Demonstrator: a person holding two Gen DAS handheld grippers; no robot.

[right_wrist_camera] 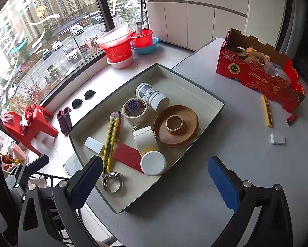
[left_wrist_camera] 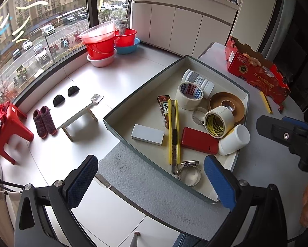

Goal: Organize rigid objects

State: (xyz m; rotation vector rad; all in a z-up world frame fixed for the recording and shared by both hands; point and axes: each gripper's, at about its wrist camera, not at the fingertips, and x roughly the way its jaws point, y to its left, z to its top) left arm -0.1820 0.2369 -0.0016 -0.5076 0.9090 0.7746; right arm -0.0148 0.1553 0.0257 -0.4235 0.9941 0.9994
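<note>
Here, the left gripper (left_wrist_camera: 151, 185) hangs with its blue pads spread wide and nothing between them, just over the near corner of the grey tray (left_wrist_camera: 112, 121); the right gripper (right_wrist_camera: 156, 183) is likewise spread and empty above the tray's near edge. Closest inside lies a metal hose clamp (left_wrist_camera: 190, 171), touching the tip of a yellow utility knife (left_wrist_camera: 173, 129). Beside the knife sit a white block (left_wrist_camera: 147, 136), a red case (left_wrist_camera: 200, 141) and a white jar (left_wrist_camera: 234, 140). Farther in are two tape rolls (left_wrist_camera: 190, 95), a wooden dish (left_wrist_camera: 227, 106) and a labelled bottle (left_wrist_camera: 198, 81). Beyond the tray, on the table (right_wrist_camera: 195, 205), a second yellow knife (right_wrist_camera: 267, 111) lies beside a red carton (right_wrist_camera: 258, 78).
</note>
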